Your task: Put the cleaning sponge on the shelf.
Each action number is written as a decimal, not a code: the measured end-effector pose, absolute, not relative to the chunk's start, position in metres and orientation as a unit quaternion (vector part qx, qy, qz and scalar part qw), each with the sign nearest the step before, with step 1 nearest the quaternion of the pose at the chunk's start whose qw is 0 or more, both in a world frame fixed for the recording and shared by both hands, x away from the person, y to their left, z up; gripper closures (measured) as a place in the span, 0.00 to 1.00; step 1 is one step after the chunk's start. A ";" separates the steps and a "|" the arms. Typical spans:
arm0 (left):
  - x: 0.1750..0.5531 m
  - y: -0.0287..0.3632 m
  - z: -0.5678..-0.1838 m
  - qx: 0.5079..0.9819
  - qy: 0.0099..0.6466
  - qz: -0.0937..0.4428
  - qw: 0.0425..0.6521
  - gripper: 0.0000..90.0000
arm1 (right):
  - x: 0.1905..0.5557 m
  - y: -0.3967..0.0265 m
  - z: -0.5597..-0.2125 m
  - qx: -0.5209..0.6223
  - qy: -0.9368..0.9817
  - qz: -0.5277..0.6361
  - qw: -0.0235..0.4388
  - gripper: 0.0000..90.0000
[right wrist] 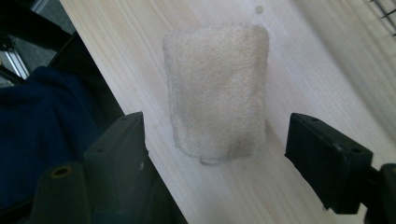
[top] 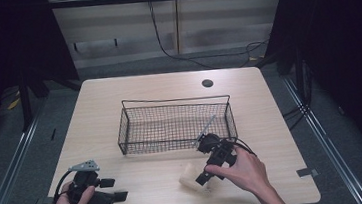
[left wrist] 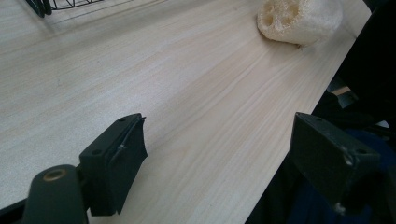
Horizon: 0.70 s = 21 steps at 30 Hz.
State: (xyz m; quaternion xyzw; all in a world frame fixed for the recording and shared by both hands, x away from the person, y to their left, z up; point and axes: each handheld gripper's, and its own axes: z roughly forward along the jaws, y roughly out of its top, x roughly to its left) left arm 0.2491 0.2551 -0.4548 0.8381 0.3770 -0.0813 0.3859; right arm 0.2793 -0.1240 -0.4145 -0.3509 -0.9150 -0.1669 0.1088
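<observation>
Two grippers are over the light wooden table (top: 133, 91), each held in one of the person's hands. The right gripper (right wrist: 215, 140) has its jaws spread wide, one on each side of the pale sponge (right wrist: 217, 88), and neither jaw touches it. From the high view, that sponge (top: 190, 177) lies flat on the table near the front edge, at about 5 o'clock from the table's middle, with the right gripper (top: 202, 179) reaching it from the 1 o'clock side and the right hand (top: 243, 171) behind. The left gripper (left wrist: 219, 154) is also wide open with nothing between its jaws; it hangs low above bare wood by the table's edge. In its own view the sponge (left wrist: 299, 18) sits far off at 1 o'clock. In the high view the left gripper (top: 117, 188) is at about 7 o'clock on the table, well apart from the sponge. A black wire basket (top: 175, 143) stands at the centre, just beyond the right gripper.
</observation>
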 end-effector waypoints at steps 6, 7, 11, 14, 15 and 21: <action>0.249 0.255 -0.455 0.838 0.377 -0.082 0.386 0.20 | 0.282 -0.114 -0.421 -0.339 -0.923 -0.144 0.107 0.23; 0.249 0.255 -0.455 0.838 0.377 -0.082 0.386 0.20 | 0.283 -0.111 -0.425 -0.335 -0.927 -0.133 0.104 0.23; 0.249 0.255 -0.455 0.838 0.377 -0.082 0.386 0.20 | 0.284 -0.107 -0.430 -0.331 -0.932 -0.109 0.100 0.23; 0.249 0.255 -0.455 0.838 0.377 -0.082 0.386 0.20 | 0.286 -0.104 -0.433 -0.328 -0.933 -0.103 0.103 0.23; 0.249 0.255 -0.455 0.838 0.377 -0.082 0.386 0.20 | 0.286 -0.103 -0.435 -0.325 -0.935 -0.104 0.101 0.23; 0.249 0.255 -0.455 0.838 0.378 -0.080 0.386 0.20 | 0.285 -0.097 -0.441 -0.324 -0.936 -0.094 0.104 0.23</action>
